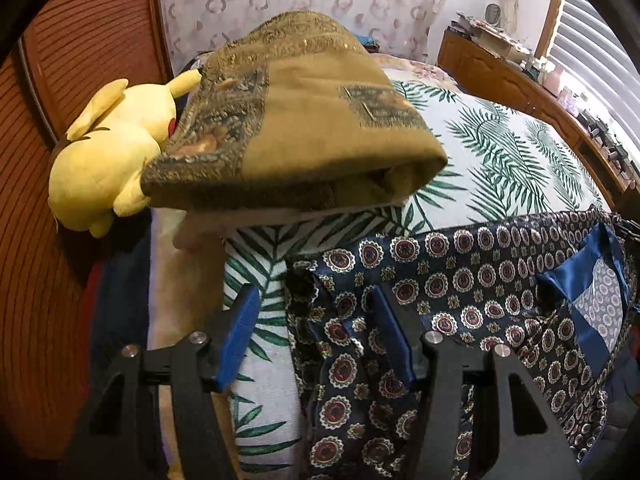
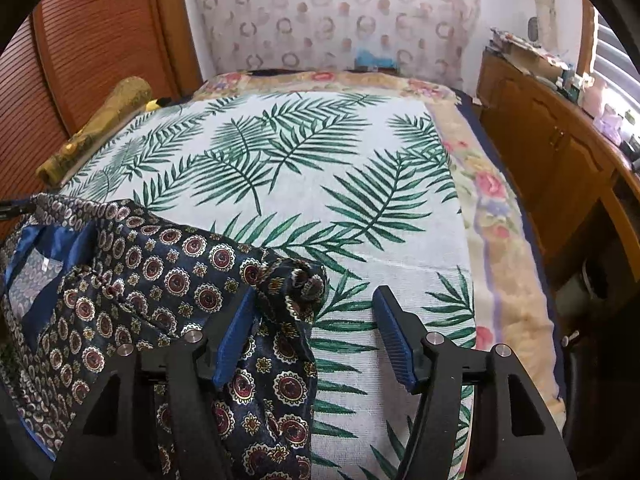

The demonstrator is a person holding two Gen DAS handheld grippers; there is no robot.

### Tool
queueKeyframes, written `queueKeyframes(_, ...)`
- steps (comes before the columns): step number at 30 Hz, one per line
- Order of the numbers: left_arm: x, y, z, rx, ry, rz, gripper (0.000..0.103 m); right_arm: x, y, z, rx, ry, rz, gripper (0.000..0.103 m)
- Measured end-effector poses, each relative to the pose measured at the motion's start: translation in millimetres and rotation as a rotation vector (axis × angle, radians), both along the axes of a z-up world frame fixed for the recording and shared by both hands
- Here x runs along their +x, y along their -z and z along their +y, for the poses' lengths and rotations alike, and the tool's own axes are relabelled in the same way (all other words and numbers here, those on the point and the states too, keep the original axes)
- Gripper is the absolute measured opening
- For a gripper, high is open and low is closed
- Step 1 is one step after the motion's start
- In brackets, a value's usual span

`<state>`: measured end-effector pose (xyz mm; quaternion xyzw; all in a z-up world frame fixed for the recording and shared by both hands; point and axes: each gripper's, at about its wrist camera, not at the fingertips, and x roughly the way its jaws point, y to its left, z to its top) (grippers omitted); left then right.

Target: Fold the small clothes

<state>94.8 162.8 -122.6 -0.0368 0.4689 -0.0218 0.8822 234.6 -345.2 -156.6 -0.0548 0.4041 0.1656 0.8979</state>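
Note:
A dark navy garment with red-and-white medallions and a blue satin lining [image 1: 460,280] lies on the palm-leaf cloth at the bed's near edge; it also shows in the right wrist view [image 2: 152,276]. My left gripper [image 1: 314,300] is open, its jaws astride the garment's left edge. My right gripper [image 2: 316,300] is open, its jaws astride the garment's bunched right corner [image 2: 298,284]. Neither holds the fabric.
A folded mustard-brown patterned cloth [image 1: 296,128] lies on the bed's left side, seen small in the right wrist view [image 2: 96,128]. A yellow plush toy [image 1: 116,148] lies beside it. Palm-leaf cloth [image 2: 320,168] covers the bed. Wooden cabinets [image 2: 552,148] stand right, a slatted door [image 1: 80,80] left.

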Motion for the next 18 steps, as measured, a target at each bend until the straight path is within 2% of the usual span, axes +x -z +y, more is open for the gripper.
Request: queueKeyframes(18,0.4,0.2,-3.1,0.018,0.010,-0.011,0.058,-0.9,1.0,12.9,-0.036,-0.047,0.014,0.064)
